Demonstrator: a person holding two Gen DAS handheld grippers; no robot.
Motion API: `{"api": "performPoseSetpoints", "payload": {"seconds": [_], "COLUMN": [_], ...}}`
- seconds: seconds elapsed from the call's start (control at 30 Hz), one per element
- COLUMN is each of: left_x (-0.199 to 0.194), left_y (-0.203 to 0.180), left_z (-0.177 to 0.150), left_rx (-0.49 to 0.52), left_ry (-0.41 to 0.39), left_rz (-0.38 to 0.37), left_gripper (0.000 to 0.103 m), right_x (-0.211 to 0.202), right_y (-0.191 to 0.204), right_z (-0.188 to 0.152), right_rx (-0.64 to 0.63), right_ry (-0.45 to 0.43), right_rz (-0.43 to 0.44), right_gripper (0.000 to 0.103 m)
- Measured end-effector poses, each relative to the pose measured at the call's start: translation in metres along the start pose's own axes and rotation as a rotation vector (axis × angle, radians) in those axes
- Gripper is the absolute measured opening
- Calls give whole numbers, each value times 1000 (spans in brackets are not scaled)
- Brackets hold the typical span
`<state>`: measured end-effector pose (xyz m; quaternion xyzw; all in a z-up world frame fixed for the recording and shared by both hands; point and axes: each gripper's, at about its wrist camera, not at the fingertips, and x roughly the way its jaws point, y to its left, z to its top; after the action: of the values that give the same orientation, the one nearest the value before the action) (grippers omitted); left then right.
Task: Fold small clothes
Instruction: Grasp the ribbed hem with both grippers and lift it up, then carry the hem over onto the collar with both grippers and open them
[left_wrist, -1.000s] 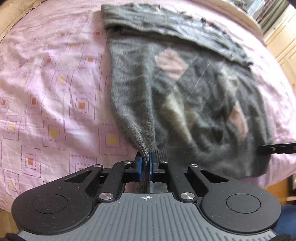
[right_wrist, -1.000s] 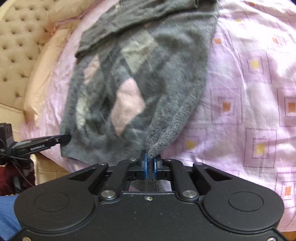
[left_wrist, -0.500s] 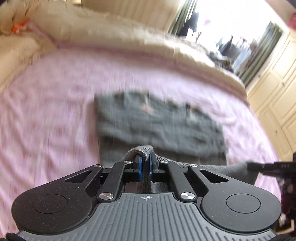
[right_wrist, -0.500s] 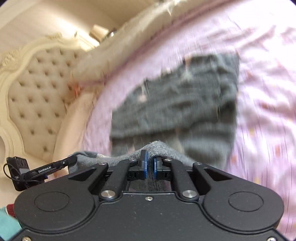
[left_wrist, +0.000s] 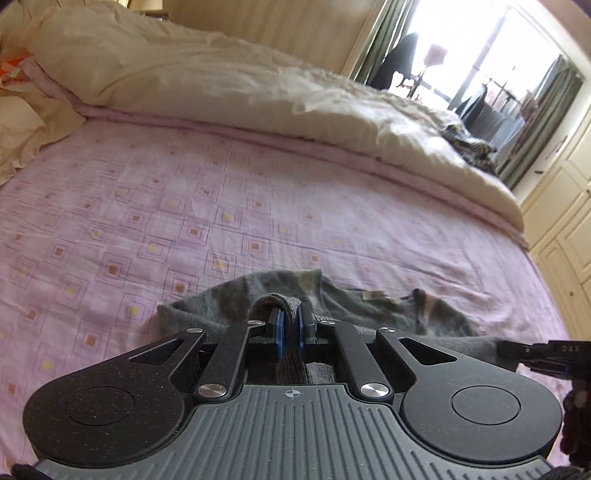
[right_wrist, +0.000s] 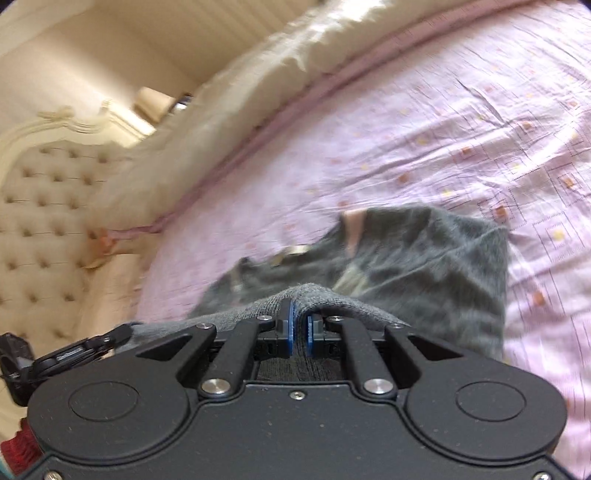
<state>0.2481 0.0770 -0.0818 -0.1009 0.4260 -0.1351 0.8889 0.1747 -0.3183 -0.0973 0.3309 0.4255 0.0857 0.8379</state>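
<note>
Grey fuzzy knit sweater (left_wrist: 373, 314) is lying bunched just ahead of both tools on the pink patterned sheet (left_wrist: 184, 206). The left gripper (left_wrist: 290, 325) is pinching a ribbed fold of it between nearly closed blue pads. The right gripper (right_wrist: 299, 325) is clamping its knit edge likewise.

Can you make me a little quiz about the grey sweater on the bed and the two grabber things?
1. True or false: the left gripper is pinching the grey sweater.
2. What is the right gripper holding? A) a pillow B) the grey sweater C) nothing
3. Fill in: the sweater lies on a ____ bedsheet with small squares.

Key: 1 true. 2 B. 3 pink.
</note>
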Motion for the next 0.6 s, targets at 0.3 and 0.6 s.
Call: {"api": "performPoseSetpoints", "payload": {"seconds": [0.3, 0.6], "left_x": [60, 31], "left_y": [20, 19], "left_z": [7, 12], "left_rx": [28, 81], "left_ry": [74, 22], "left_rz": [93, 70], "left_gripper": [25, 52], "right_x": [60, 40], "right_y": [-29, -13], "right_z": [23, 21], "right_rx": [91, -50], "right_ry": [30, -89], "right_rz": [-117, -167], "right_gripper": [21, 67]}}
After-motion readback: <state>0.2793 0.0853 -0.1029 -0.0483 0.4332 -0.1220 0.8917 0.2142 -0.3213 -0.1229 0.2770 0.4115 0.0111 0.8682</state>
